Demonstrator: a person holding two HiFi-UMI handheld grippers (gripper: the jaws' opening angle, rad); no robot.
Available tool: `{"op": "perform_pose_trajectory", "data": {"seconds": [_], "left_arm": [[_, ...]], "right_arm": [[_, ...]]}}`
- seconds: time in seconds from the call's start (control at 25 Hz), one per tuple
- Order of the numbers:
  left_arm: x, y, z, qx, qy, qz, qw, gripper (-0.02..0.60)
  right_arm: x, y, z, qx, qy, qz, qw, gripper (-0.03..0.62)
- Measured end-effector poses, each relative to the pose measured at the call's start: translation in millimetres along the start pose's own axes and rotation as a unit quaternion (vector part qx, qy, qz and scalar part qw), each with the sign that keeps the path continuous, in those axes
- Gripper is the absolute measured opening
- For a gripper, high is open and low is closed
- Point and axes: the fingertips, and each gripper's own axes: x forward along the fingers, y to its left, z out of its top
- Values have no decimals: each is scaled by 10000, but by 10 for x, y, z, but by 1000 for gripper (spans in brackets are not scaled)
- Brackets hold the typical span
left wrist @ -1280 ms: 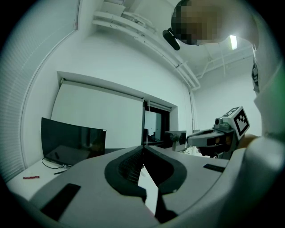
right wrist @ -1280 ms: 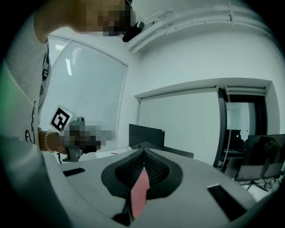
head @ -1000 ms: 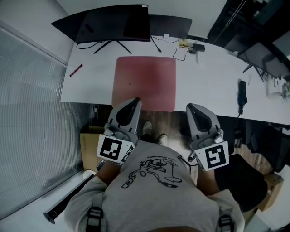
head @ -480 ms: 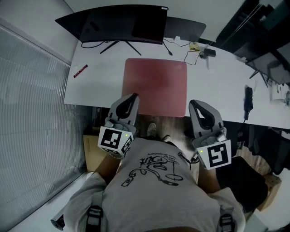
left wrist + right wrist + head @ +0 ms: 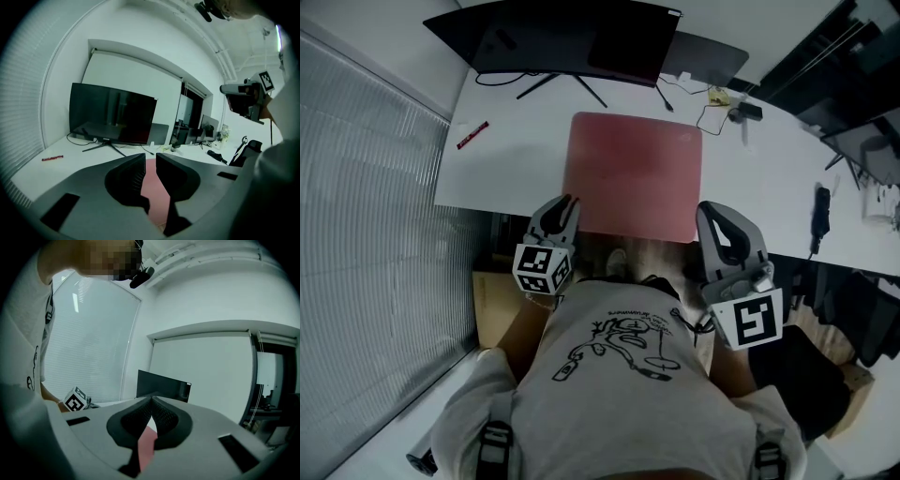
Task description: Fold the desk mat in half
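The desk mat point(image 5: 635, 173) lies flat and unfolded on the white desk point(image 5: 506, 169), its near edge along the desk's near edge, its far edge short of the monitor point(image 5: 572, 42); no corner is lifted, so the fold looks not yet begun. Everything is left to do: grasp the near edge, carry it over to the far edge, lay it down. The left gripper point(image 5: 569, 202) sits at the mat's near-left corner; its jaws have just been opening and stand a little apart, with nothing between the pads; only the mat's pink surface shows through the gap, beyond them. The right gripper point(image 5: 713, 212) hangs just right of the near-right corner, jaws together at the tips and empty; whether either gripper touches the mat I cannot tell. A red pen point(image 5: 472, 135) lies well off to the left.
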Motion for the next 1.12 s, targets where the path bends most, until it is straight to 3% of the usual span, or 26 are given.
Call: {"op": "perform_pose_trajectory", "data": {"seconds": [0.44, 0.84, 1.12], "left_arm": [[150, 616, -1259, -412, 1113, 377, 9922, 104], [187, 908, -2228, -1179, 1900, 578, 9730, 146], [195, 918, -2563, -1941, 2077, 517, 9573, 181]], "right_arm": [[182, -16, 10, -9, 2, 35, 10000, 9], [191, -12, -45, 18, -5, 93, 10000, 9], [155, 0, -81, 48, 23, 96, 9999, 9]]}}
